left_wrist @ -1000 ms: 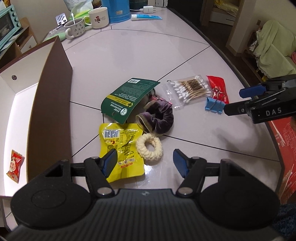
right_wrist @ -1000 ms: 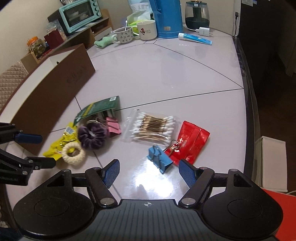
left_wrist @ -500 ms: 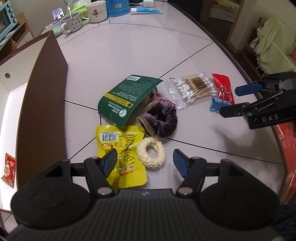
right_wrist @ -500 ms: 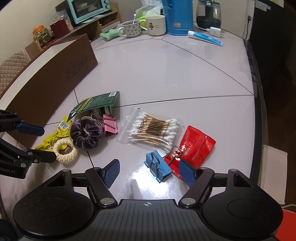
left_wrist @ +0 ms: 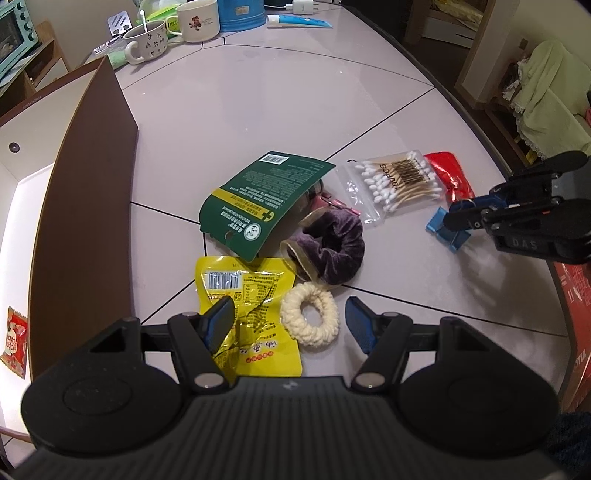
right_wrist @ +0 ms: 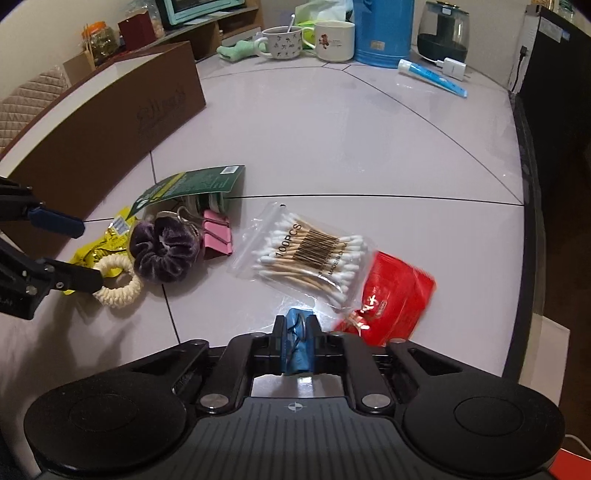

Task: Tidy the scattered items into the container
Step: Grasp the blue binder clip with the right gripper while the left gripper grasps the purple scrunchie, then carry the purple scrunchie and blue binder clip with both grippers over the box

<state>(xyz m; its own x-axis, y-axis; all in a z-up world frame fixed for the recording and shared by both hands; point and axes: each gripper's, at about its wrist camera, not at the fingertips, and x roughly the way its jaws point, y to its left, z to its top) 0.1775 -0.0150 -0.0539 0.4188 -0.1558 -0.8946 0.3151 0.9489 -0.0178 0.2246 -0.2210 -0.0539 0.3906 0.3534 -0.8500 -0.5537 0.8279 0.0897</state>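
Observation:
My left gripper [left_wrist: 290, 319] is open, its fingers either side of a cream hair ring [left_wrist: 309, 319] and over a yellow snack packet [left_wrist: 245, 295]. Beyond lie a purple scrunchie [left_wrist: 328, 247], a green packet [left_wrist: 258, 199], a pink binder clip [right_wrist: 218, 238], a bag of cotton swabs [left_wrist: 397, 182] and a red sachet [right_wrist: 395, 291]. My right gripper [right_wrist: 295, 341] is shut on a blue binder clip [right_wrist: 295, 347] at table level. The brown box [left_wrist: 88, 206] stands at the left and holds a small red sachet [left_wrist: 14, 341].
At the far end of the table stand two mugs [left_wrist: 194, 24], a blue jug [right_wrist: 382, 31], a toothpaste tube [right_wrist: 432, 77] and a charger. The table's right edge [right_wrist: 532, 221] runs close to the red sachet.
My right gripper has moved forward and down and shut on the blue binder clip. My left gripper has come closer to the cream ring and stays open.

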